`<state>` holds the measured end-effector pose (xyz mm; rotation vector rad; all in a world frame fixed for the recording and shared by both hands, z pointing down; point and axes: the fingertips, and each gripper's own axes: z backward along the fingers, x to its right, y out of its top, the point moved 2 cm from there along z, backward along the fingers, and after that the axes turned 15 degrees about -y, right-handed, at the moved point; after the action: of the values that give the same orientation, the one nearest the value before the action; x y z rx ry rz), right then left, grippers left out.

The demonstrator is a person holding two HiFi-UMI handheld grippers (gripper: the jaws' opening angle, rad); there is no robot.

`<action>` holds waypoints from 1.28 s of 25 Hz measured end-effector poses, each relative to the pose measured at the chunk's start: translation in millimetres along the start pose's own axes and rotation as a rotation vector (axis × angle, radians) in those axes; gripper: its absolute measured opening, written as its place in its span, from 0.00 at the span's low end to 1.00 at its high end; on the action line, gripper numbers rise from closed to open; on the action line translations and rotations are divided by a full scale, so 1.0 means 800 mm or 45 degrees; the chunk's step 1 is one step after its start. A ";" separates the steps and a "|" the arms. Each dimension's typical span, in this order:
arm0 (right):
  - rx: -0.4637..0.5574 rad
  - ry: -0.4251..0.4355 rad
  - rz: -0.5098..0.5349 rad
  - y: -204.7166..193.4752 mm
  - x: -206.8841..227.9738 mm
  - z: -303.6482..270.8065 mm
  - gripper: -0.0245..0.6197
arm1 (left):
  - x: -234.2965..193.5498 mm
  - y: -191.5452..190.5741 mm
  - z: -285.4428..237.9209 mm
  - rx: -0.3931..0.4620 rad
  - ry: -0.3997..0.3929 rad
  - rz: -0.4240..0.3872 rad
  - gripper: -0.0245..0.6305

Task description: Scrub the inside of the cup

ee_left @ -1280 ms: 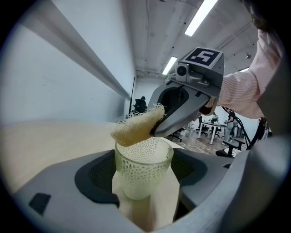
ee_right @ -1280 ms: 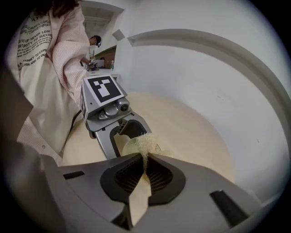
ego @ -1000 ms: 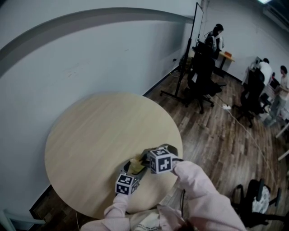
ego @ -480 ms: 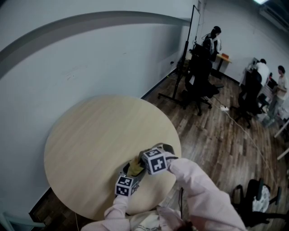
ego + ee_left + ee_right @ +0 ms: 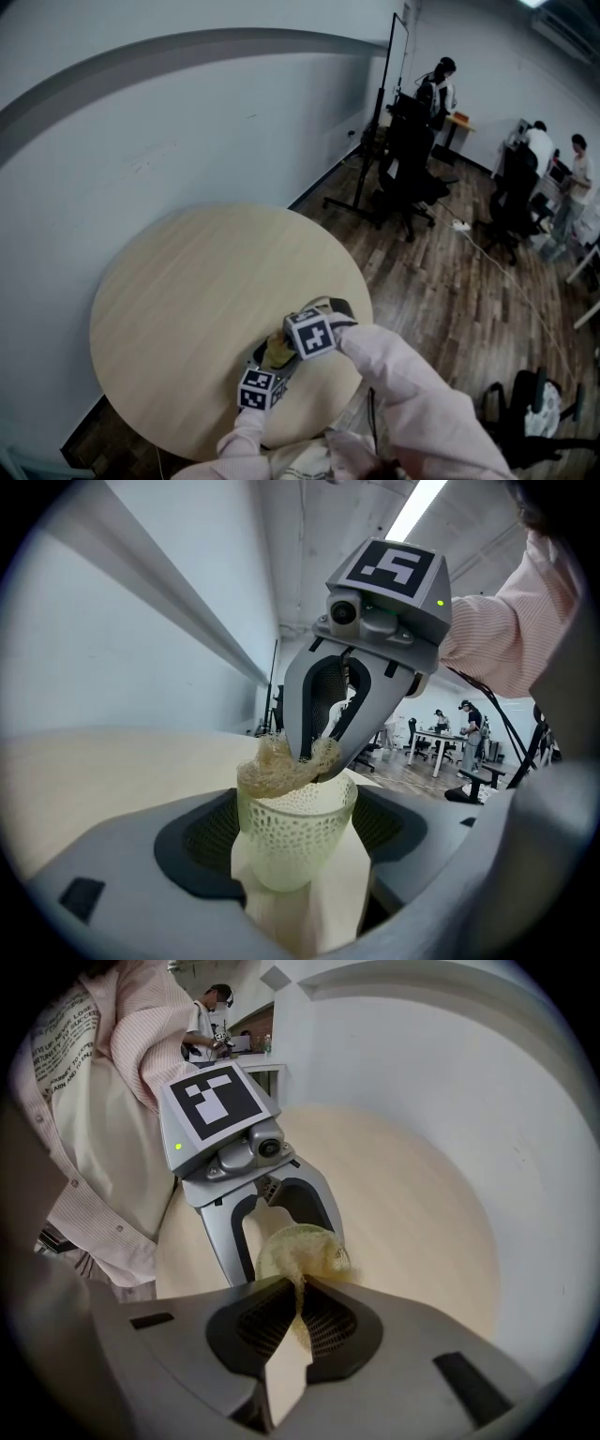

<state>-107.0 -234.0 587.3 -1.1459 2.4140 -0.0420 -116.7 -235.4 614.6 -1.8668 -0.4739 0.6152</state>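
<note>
- The left claw (image 5: pixel 298 878) is clamped round the cup (image 5: pixel 292 832), whose mouth opens toward twelve o'clock.
- The right claw (image 5: pixel 315 759), pinching the sponge (image 5: pixel 274 771), leans in from one o'clock, at the rim.

The cup (image 5: pixel 295 836) looks like pale, perforated matt plastic, the scrub pad (image 5: pixel 267 772) coarse yellowish mesh, the tabletop (image 5: pixel 187 300) smooth, matt light wood.

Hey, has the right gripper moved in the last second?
Yes. In the head view the right gripper has tilted: its marker cube swung left, away from the table's right edge.
</note>
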 end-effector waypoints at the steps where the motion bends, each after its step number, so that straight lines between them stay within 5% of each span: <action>1: -0.002 0.006 0.000 0.001 0.001 -0.001 0.09 | 0.000 0.000 0.000 0.001 -0.001 0.000 0.61; 20: -0.084 0.112 -0.043 0.019 0.003 -0.010 0.08 | -0.001 0.001 0.004 0.012 -0.012 0.017 0.61; 27: -0.225 0.236 -0.142 0.010 -0.013 -0.010 0.08 | -0.003 -0.001 0.006 0.007 -0.011 0.022 0.61; 32: -0.231 0.179 -0.177 0.007 0.002 -0.026 0.08 | 0.001 0.002 0.004 0.010 -0.012 0.021 0.61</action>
<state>-120.9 -234.8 604.3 -1.4362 2.4969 0.0550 -118.2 -233.3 611.7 -1.8631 -0.4620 0.6359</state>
